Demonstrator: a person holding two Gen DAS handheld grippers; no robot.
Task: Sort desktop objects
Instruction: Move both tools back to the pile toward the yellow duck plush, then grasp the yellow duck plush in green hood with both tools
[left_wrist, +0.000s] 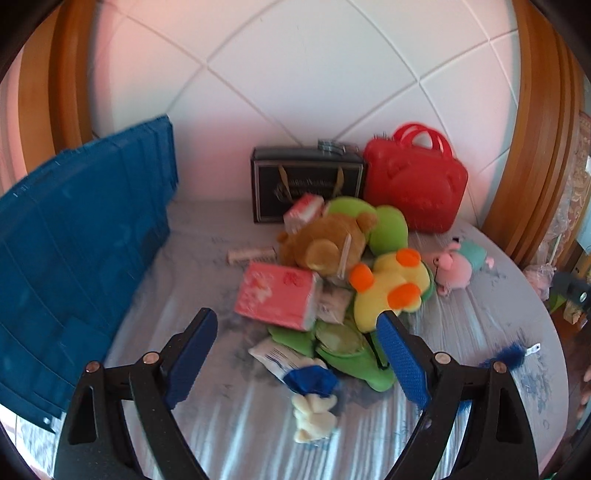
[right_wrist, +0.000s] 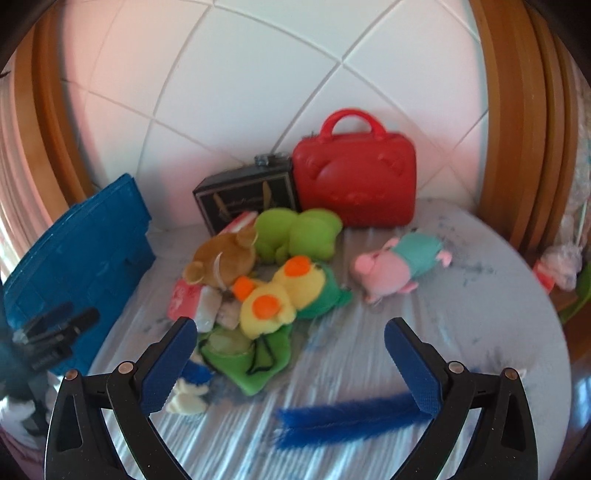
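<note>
Approach step, nothing picked yet. Left gripper (left_wrist: 297, 354) and right gripper (right_wrist: 290, 363): jaws apart, empty. Toy pile (left_wrist: 332, 277) sits mid-frame on table (left_wrist: 480, 332), blue bin (left_wrist: 81, 240) at left. Next: choose one toy, e.g. pink pig (right_wrist: 395, 267), close on it.

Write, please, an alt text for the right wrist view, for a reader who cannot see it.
The open right gripper holds nothing above a round table with a pile of plush toys: a yellow duck, a brown bear and a green toy. A pink pig lies apart; a red case and a blue crate stand behind.
</note>
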